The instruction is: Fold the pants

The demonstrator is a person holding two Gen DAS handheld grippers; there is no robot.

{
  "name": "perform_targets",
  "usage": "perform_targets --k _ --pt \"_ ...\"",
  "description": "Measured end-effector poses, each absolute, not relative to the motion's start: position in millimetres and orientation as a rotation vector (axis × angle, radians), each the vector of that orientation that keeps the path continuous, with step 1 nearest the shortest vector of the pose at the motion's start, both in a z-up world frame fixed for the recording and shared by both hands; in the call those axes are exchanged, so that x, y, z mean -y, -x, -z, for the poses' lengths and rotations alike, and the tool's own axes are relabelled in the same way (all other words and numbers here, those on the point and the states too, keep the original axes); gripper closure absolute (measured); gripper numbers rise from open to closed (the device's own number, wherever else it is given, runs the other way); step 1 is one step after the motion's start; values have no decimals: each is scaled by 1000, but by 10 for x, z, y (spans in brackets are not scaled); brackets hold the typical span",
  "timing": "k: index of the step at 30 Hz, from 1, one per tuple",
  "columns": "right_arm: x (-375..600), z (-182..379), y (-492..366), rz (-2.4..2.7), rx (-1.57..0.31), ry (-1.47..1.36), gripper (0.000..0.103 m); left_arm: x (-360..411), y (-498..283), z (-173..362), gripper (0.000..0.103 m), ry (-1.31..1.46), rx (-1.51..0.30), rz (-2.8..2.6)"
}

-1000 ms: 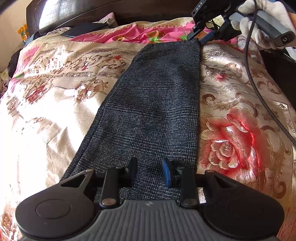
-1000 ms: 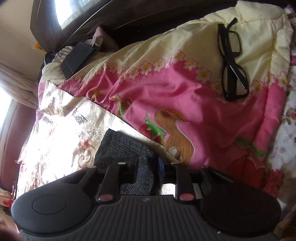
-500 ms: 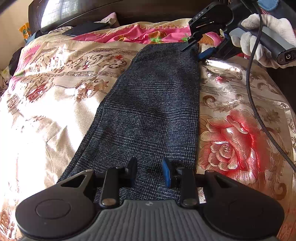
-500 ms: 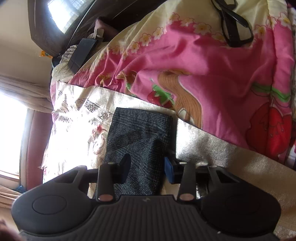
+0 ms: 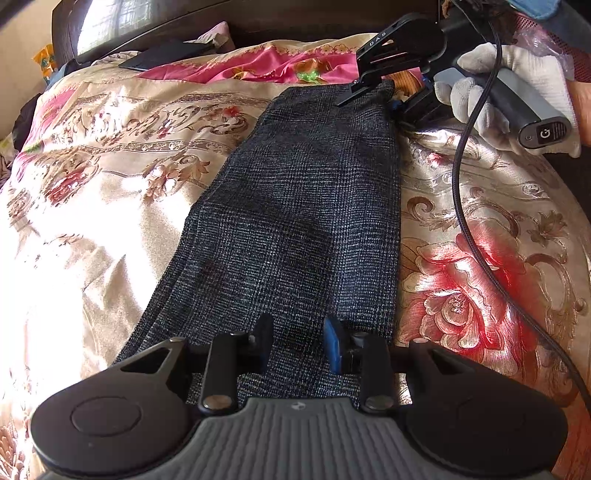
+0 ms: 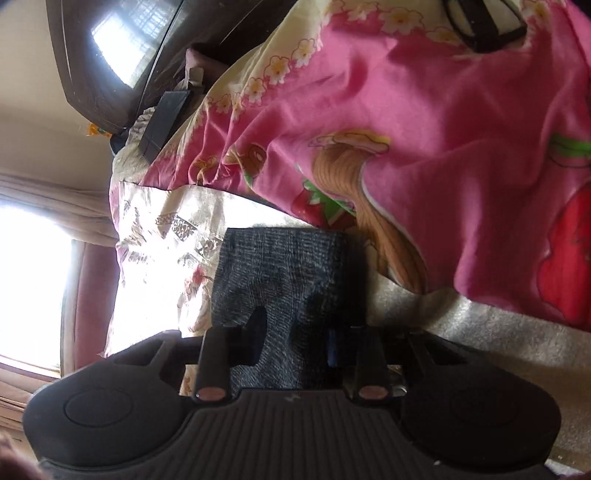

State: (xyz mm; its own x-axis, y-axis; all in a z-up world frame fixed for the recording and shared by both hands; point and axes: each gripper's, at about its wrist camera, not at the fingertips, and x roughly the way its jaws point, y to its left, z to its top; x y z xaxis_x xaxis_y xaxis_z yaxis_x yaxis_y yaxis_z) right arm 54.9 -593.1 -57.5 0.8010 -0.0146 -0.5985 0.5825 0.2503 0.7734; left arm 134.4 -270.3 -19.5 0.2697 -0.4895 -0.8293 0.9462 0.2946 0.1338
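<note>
Dark grey checked pants [image 5: 295,206] lie flat and lengthwise on a floral bedspread [image 5: 110,166]. My left gripper [image 5: 299,338] rests at their near end, jaws apart, with flat fabric between the blue pads. At the far end [image 6: 288,266], a white-gloved hand [image 5: 498,85] holds my right gripper [image 5: 376,99]. In the right wrist view that gripper [image 6: 295,336] straddles the far right corner of the pants. Its jaws are closing with cloth between them, and a gap still shows beside the fingers [image 6: 258,325].
A pink cartoon blanket [image 6: 443,147] lies just beyond the pants, with black glasses [image 6: 480,26] on it. A dark flat case [image 5: 162,55] sits by the dark headboard [image 5: 258,14]. A black cable [image 5: 461,206] trails over the bedspread on the right.
My right gripper has dropped and rolled, coming down from beside the far corner of the pants onto it. The left gripper and the pants have stayed put.
</note>
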Motion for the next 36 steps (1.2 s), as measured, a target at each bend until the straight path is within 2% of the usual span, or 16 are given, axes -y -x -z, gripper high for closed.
perform_targets --k 4,6,8,12,16,17,18,20,21,23,29,36 --pt "5855 377 -490 355 -570 -1172 70 2673 -1312 193 58 -723 -759 1085" --pt "5917 538 -571 368 -589 -1220 75 2682 -1311 200 58 -728 -756 1085" --pt "5964 672 -606 352 -512 -1315 78 2690 -1312 199 57 -734 -753 1084" --pt "5858 588 -658 247 -448 -1356 76 2693 -1300 203 57 -735 -740 1080" --pt "5798 622 -882 262 -539 -1225 72 2705 -1316 191 57 -692 -731 1073" --pt "5821 682 -954 281 -560 -1227 82 2728 -1334 192 56 -679 -729 1069" --pt "5846 692 -1007 291 -562 -1250 88 2756 -1357 190 56 -663 -723 1062" --pt "5862 596 -1018 299 -542 -1265 96 2798 -1400 203 56 -624 -729 1056" --pt "5846 523 -994 295 -527 -1276 97 2813 -1418 235 56 -615 -743 1055" --pt "5807 372 -987 271 -524 -1277 97 2803 -1421 263 53 -603 -735 1040" --pt "5477 -207 -1065 187 -527 -1190 97 2542 -1487 209 52 -513 -755 928" --pt "4276 -695 -1520 -37 -694 -936 97 1931 -1600 120 52 -416 -789 814"
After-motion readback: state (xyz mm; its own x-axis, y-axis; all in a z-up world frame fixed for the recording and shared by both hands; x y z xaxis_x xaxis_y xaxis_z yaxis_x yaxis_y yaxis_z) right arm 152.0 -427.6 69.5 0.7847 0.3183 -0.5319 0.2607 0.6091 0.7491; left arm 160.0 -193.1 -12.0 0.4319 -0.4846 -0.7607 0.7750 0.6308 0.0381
